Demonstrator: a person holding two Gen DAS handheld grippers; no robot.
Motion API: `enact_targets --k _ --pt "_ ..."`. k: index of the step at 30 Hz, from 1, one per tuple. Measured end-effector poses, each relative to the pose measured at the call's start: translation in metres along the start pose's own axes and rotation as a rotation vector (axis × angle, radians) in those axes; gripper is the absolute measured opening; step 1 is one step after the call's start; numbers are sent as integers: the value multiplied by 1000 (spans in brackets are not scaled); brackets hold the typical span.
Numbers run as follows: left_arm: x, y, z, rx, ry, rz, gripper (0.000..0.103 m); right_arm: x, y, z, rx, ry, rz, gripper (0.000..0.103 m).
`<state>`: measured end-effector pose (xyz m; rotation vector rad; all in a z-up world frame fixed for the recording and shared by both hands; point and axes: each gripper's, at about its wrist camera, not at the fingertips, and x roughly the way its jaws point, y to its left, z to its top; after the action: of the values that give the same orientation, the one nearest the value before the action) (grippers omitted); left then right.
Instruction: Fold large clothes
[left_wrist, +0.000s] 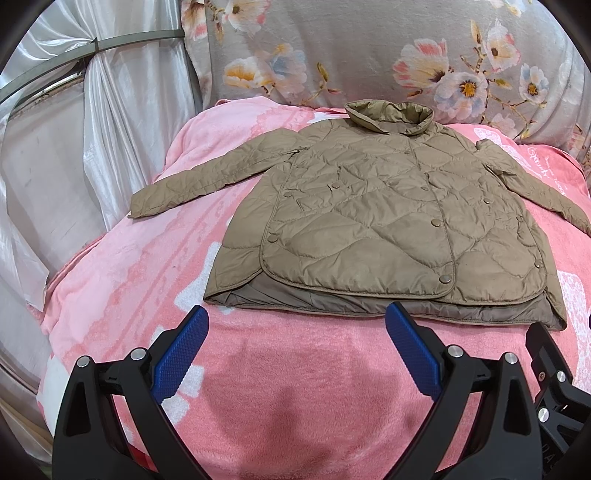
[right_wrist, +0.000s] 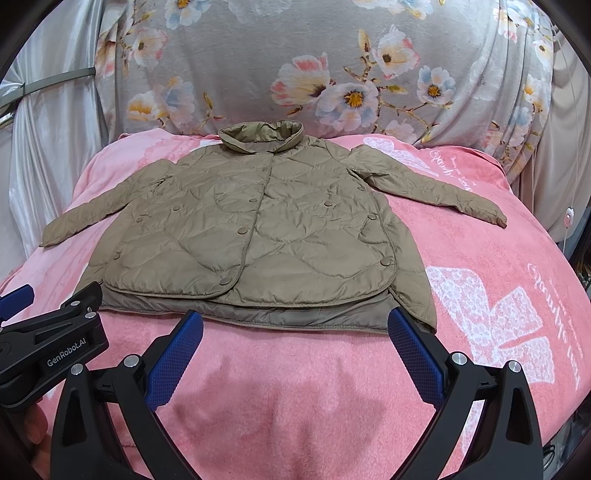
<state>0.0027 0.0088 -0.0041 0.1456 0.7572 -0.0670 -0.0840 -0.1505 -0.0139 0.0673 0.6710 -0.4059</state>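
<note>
I've got the tan quilted jacket (left_wrist: 376, 218) lying flat, front up, on the pink blanket (left_wrist: 280, 398), collar at the far end, both sleeves spread out L and R. Left gripper (left_wrist: 295, 328) and right gripper (right_wrist: 295, 330) both hover near the hem, jaws wide open, holding nothing. Floral cover (right_wrist: 295, 66) behind, white curtain (left_wrist: 110, 129) far left. No containers here.
</note>
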Motion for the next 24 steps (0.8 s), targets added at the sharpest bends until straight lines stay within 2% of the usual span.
enact_targets --k 11,15,17,20,24 --pt "5 2 -1 6 12 11 94 9 5 -5 1 18 7 98" --pt "15 1 2 2 56 12 94 19 -3 -1 10 36 17 98" --pt "21 0 5 5 80 22 94 26 -15 5 32 46 30 98" --pt "29 0 15 -20 15 23 94 41 -41 17 78 54 36 98" --pt "45 0 33 -37 19 11 94 68 -97 47 187 44 43 98"
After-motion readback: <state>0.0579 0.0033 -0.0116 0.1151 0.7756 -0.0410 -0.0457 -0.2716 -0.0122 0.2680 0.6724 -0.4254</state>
